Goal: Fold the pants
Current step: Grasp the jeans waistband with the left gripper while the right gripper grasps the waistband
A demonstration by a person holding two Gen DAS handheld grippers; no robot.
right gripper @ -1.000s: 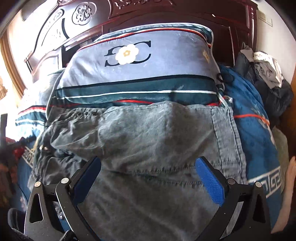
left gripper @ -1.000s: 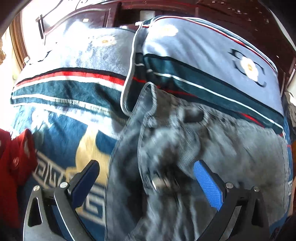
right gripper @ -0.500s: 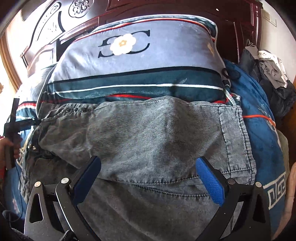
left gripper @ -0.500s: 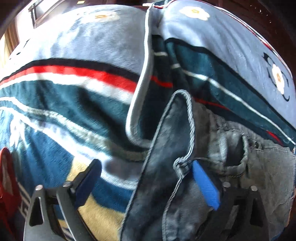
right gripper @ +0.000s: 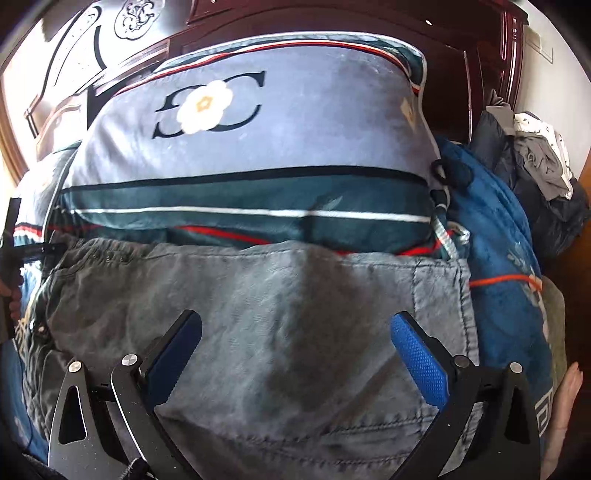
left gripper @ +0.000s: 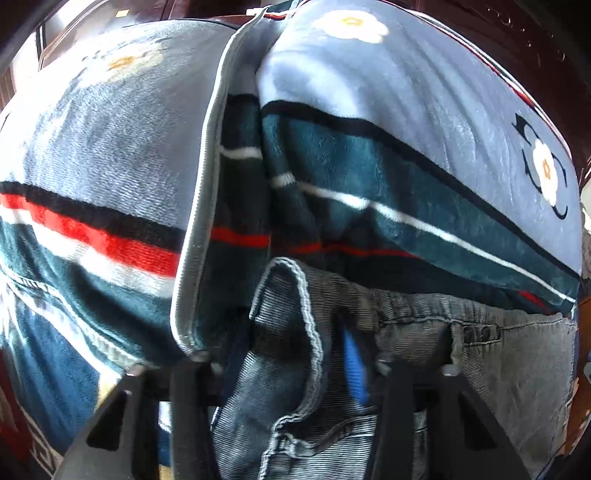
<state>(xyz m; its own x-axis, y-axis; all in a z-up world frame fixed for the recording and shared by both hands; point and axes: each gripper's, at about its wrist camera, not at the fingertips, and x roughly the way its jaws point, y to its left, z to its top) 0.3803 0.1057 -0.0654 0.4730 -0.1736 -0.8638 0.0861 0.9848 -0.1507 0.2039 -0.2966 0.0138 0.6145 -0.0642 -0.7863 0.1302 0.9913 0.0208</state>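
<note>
Grey denim pants (right gripper: 280, 314) lie on a bed in front of a striped pillow. In the left wrist view a raised flap of their waistband (left gripper: 291, 332) stands between the fingers of my left gripper (left gripper: 280, 365), which is shut on it; its blue right pad (left gripper: 354, 365) presses the fabric. My right gripper (right gripper: 295, 350) is open and hovers low over the flat grey cloth, with its blue pads (right gripper: 417, 362) wide apart and holding nothing. The left gripper also shows at the far left of the right wrist view (right gripper: 22, 251).
Two striped blue pillows with flower logos (right gripper: 251, 147) (left gripper: 92, 166) lean on a dark carved headboard (right gripper: 332, 22). A blue blanket (right gripper: 495, 258) and a heap of clothes (right gripper: 535, 158) lie at the right. A bare foot (right gripper: 565, 406) is at the lower right edge.
My left gripper moved forward to the pants' waistband and closed on its raised flap. My right gripper stayed open and crept slightly forward over the pants.
</note>
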